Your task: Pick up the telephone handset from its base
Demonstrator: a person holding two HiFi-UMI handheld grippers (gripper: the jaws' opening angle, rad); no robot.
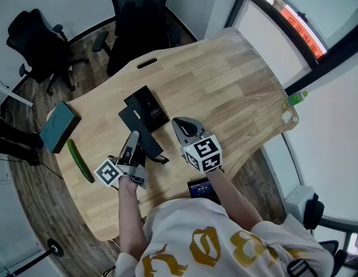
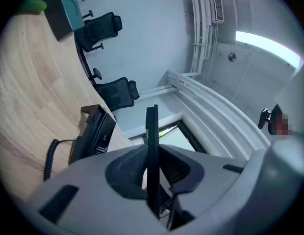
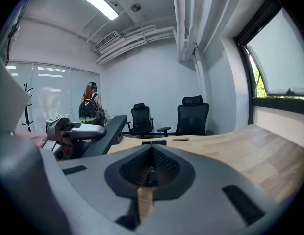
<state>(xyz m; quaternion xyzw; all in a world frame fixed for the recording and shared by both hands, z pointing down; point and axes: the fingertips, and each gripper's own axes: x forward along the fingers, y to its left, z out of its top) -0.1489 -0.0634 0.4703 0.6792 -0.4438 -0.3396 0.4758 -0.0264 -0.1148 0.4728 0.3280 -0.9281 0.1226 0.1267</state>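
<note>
While the left gripper (image 1: 133,138) clamped the handset (image 1: 145,135) edge-on between its jaws, the handset was off the base (image 1: 146,105), just beside it on the person's side. The cord (image 2: 49,159) lay on the table (image 1: 225,85) beside the base. The right gripper (image 1: 182,122) hovered right of the base, jaws together, empty.

The left hand-held gripper (image 2: 153,176) is clamping a thin black telephone handset (image 2: 152,126), which is showing edge-on and sticking up from between the dark pads. To the left, the telephone base (image 2: 95,133) is sitting on the wooden surface (image 2: 29,82), with a coiled cord (image 2: 48,160) trailing just beside it. A teal box (image 2: 63,6) and a green object (image 2: 32,5) are lying at the surface's far end. Two black office chairs (image 2: 100,27) are standing beyond its edge.
</note>
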